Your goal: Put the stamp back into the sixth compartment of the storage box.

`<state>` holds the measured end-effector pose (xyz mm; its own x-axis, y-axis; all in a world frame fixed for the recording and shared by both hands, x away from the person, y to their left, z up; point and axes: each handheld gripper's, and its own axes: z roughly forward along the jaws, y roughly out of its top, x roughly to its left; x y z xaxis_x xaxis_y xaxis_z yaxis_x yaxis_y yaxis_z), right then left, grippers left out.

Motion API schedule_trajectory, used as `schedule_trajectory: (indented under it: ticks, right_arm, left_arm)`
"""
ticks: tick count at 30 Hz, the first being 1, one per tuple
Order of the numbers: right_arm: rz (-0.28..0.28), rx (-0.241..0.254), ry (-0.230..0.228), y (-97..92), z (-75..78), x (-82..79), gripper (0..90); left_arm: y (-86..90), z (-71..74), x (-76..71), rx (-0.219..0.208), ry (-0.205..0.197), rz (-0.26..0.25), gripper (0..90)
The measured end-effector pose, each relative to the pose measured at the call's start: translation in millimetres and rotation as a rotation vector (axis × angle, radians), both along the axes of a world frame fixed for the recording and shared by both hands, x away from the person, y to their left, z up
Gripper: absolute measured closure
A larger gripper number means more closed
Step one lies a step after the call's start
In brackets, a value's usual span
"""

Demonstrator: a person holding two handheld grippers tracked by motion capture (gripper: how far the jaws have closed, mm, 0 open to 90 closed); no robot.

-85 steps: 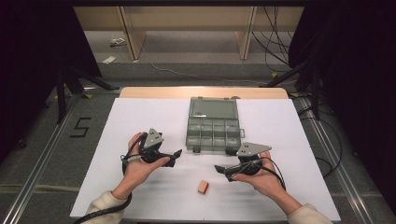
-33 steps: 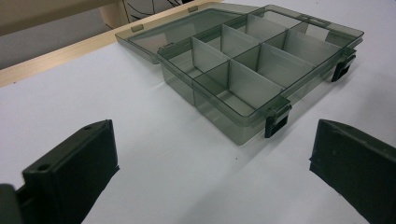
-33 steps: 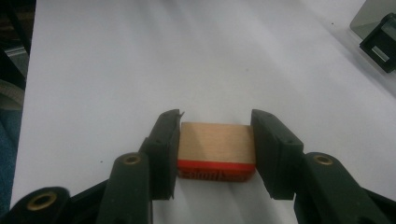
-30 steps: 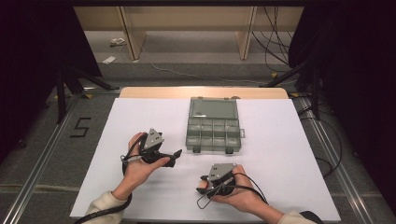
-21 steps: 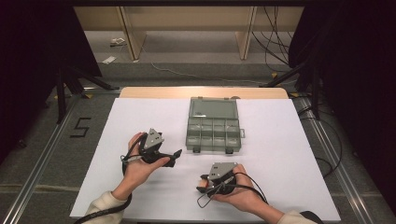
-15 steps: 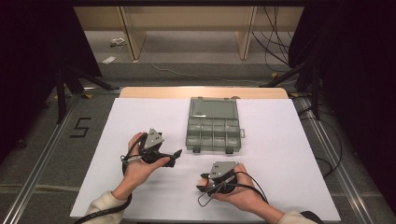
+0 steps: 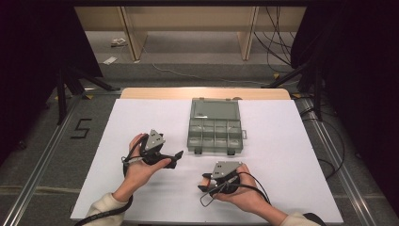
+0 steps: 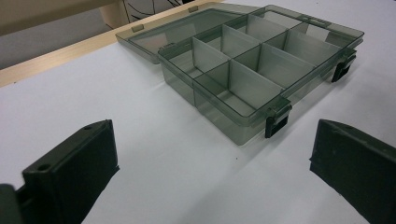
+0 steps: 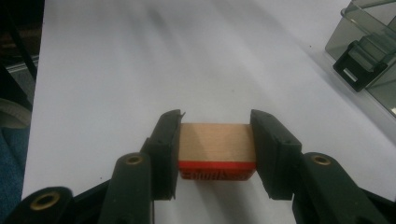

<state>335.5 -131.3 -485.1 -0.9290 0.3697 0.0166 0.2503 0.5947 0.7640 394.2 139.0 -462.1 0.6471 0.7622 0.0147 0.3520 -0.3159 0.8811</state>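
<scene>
So the count here: one clear grey plastic box [image 7: 215, 129] lying open, with what looks like eight little compartments inside, two rows of four, plus two black latches on its front edge. One small wooden block [image 9: 217, 150] with a red edge. Two claws, the left claw [image 7: 178, 157] and the right claw [image 7: 203, 183], one in each of two hands, all on one white surface [image 7: 282, 160].
</scene>
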Motion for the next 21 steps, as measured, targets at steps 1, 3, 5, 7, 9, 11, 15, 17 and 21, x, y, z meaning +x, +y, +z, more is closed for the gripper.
schedule_trajectory:
  ticks: [1,3,5,7,9,11,15,17,21]
  right_arm:
    - [-0.002,0.002,0.001,0.1,0.1,0.0,56.0]
    - [0.0,0.004,-0.001,-0.1,0.4,0.3,56.0]
    - [0.0,0.005,-0.002,-0.2,0.8,0.3,56.0]
    - [-0.001,0.008,-0.002,-0.1,1.2,0.1,56.0]
    - [-0.002,0.007,-0.002,-0.2,1.7,0.0,56.0]
    - [-0.002,0.009,-0.003,-0.3,2.0,0.3,56.0]
    - [-0.006,0.011,-0.004,-0.7,2.8,0.5,56.0]
    - [-0.01,0.014,-0.003,-0.7,3.2,0.4,56.0]
    - [-0.01,0.015,-0.002,-0.9,3.6,0.7,56.0]
  left_arm:
    - [0.0,0.0,0.0,-0.001,0.0,0.001,0.0]
    - [0.1,0.0,0.1,0.0,0.0,0.0,0.0]
    - [0.1,-0.1,0.2,-0.001,0.001,0.0,0.0]
    - [0.2,-0.2,0.4,0.001,-0.001,0.0,0.0]
    - [0.1,-0.2,0.3,-0.001,0.0,0.0,0.0]
    - [0.2,-0.1,0.3,-0.001,0.0,0.0,0.0]
    - [0.3,0.2,0.2,-0.002,-0.002,-0.001,0.0]
    - [0.3,0.4,0.2,-0.001,-0.004,-0.001,0.0]
    - [0.3,0.3,0.1,-0.004,-0.002,-0.001,0.0]
